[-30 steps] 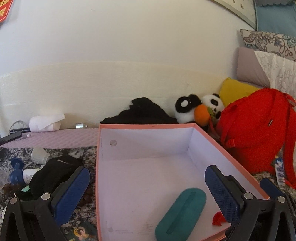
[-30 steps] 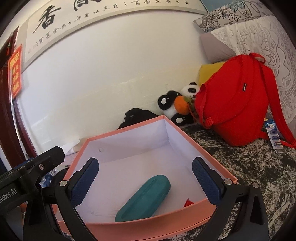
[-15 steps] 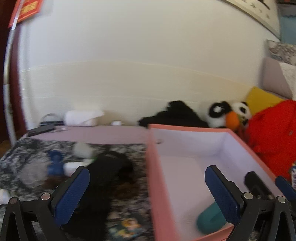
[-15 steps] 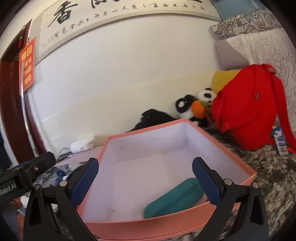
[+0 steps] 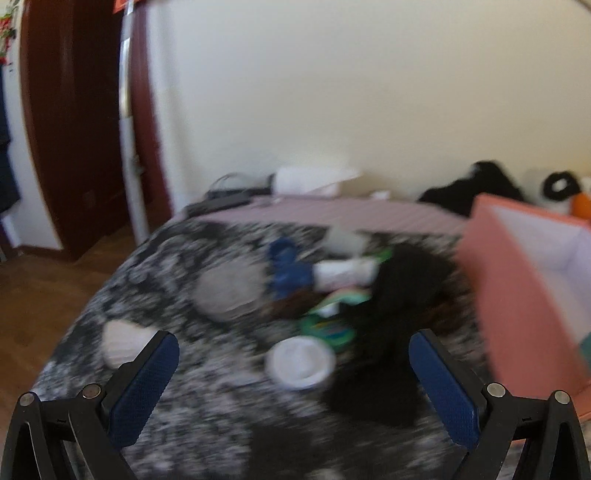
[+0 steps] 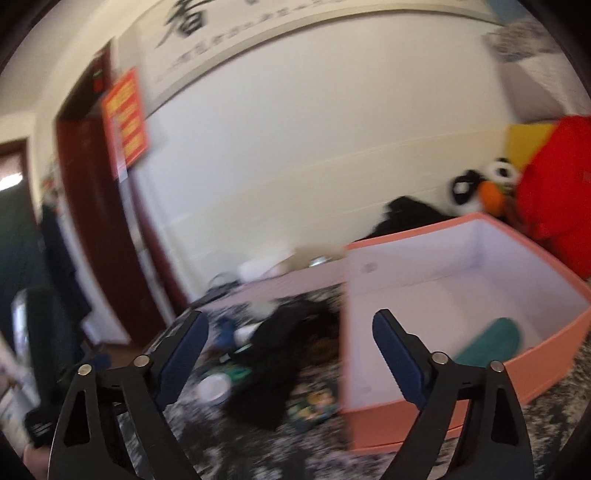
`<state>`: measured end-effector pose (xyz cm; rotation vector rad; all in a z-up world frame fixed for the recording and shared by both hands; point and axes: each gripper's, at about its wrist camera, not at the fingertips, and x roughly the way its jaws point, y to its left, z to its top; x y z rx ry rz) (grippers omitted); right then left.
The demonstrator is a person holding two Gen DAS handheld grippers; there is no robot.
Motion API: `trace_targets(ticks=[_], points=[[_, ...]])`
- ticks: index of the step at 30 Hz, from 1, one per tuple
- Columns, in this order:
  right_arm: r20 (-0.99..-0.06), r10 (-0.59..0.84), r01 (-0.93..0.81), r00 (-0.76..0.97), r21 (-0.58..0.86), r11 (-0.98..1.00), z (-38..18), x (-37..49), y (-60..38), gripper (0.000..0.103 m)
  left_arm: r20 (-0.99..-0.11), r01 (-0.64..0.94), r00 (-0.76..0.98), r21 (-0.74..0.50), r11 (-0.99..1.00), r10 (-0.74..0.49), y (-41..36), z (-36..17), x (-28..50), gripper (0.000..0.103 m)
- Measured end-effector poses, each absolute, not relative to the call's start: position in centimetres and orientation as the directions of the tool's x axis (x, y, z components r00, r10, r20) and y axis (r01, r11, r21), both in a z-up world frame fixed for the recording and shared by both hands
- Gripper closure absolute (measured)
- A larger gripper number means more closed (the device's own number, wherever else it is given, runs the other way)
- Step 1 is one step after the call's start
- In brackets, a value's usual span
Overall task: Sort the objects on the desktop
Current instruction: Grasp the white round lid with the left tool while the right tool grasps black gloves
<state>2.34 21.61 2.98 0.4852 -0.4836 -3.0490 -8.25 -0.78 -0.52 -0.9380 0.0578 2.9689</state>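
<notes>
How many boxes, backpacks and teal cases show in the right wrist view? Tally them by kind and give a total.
Boxes: 1, the pink box
Backpacks: 1, the red backpack behind the box
Teal cases: 1, the teal case lying inside the box
Total: 3

Box (image 6: 436,384) right of clutter pile (image 6: 273,354) on table (image 5: 207,413); case (image 6: 491,343) inside box; plush (image 6: 480,188) behind box.

A home, likely a bedroom: a calligraphy scroll (image 6: 258,26) hangs at the frame's top, a panda plush (image 6: 480,184) and red backpack (image 6: 554,206) sit at right, a wooden door (image 5: 74,129) at left.
</notes>
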Motion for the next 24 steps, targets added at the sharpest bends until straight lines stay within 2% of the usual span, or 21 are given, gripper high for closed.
trace_targets(ticks=[3, 5, 10, 15, 18, 24], points=[[-0.353, -0.131, 0.035, -0.926, 0.266, -0.963, 2.2, 1.0, 18.7, 0.02, -0.606, 0.003, -0.795, 0.022, -1.0, -0.016, -3.1, -2.4, -9.7, 0.0], [-0.402, -0.153, 0.057, -0.903, 0.241, -0.969, 1.5, -0.4, 16.9, 0.033, -0.627, 0.013, -0.779, 0.018, -1.0, -0.021, -3.7, -3.6, -10.8, 0.0], [-0.548, -0.128, 0.047, -0.826, 0.159, -0.986, -1.9, -6.3, 13.6, 0.046, -0.668, -0.013, -0.744, 0.028, -1.0, -0.009, -3.1, -6.4, -13.9, 0.0], [-0.672, -0.071, -0.016, -0.738, 0.123, -0.992, -5.5, -12.0, 14.5, 0.046, -0.708, -0.04, -0.706, 0.037, -0.999, 0.002, -2.5, -9.1, -17.1, 0.0], [-0.704, -0.061, -0.043, -0.708, 0.129, -0.991, -7.0, -14.3, 15.5, 0.046, -0.734, -0.076, -0.678, 0.027, -0.997, 0.032, -1.3, -10.3, -18.4, 0.0], [-0.757, -0.051, -0.04, -0.651, 0.101, -0.994, -9.8, -17.4, 15.6, 0.041, -0.769, -0.059, -0.639, 0.038, -0.998, 0.008, -0.2, -12.4, -20.7, 0.0]])
